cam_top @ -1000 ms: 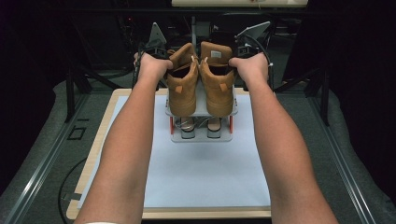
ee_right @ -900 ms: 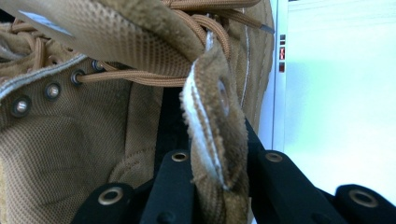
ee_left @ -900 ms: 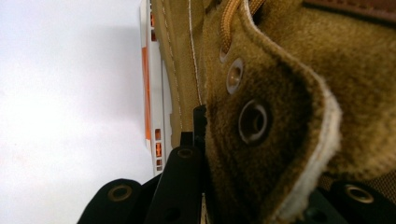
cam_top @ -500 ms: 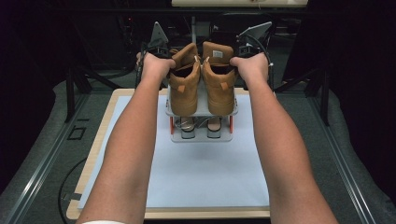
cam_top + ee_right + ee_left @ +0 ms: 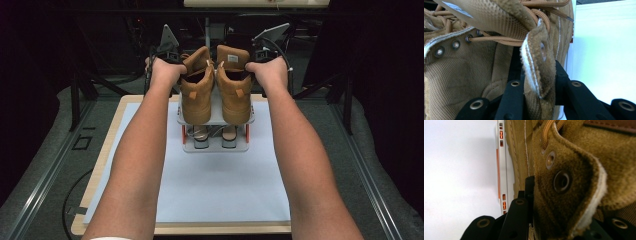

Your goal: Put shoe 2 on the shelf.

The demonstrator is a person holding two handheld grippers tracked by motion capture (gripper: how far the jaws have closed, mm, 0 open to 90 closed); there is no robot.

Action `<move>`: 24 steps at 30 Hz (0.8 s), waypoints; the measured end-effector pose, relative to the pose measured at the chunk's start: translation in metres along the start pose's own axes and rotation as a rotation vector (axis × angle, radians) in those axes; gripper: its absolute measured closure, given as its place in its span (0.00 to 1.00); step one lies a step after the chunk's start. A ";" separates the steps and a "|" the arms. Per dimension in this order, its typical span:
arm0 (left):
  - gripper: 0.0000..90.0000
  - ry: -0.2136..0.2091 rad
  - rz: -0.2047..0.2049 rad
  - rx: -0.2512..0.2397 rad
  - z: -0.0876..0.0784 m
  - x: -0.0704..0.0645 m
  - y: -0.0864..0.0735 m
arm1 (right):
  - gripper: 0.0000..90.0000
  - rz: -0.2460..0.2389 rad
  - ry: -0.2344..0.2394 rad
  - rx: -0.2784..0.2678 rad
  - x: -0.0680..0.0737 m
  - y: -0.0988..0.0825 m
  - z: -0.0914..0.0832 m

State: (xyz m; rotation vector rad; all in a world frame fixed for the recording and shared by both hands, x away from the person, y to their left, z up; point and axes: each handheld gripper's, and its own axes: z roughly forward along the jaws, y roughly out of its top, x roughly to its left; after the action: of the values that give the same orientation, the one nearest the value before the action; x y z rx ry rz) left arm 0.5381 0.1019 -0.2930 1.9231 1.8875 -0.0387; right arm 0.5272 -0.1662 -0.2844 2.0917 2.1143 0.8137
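Tan suede lace-up boots (image 5: 216, 85) pinched at collars by left gripper (image 5: 530, 195) and right gripper (image 5: 537, 82), upper centre; lift off white two-tier rack (image 5: 215, 142) judged next.

You have no text you can read here. The right boot (image 5: 234, 85) carries a small white label (image 5: 233, 58) on its tongue, seen from the high view, but its print is too small to make out. In the right gripper view the same label (image 5: 456, 9) shows at the top left edge, with faint grey marks that stay illegible. No brand, number or sign can be read elsewhere.
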 end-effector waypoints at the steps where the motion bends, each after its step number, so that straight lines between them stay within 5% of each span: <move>1: 0.91 0.001 0.002 -0.003 0.000 0.000 0.000 | 0.84 -0.003 -0.001 -0.002 0.000 0.000 0.000; 24: 0.79 0.020 0.056 -0.046 -0.004 -0.012 0.000 | 0.79 -0.006 0.016 -0.019 0.000 0.000 0.000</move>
State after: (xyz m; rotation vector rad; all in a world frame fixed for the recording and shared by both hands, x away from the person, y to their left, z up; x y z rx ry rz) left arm 0.5361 0.0923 -0.2852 1.9513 1.8307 0.0407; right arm 0.5270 -0.1663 -0.2843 2.0752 2.1109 0.8492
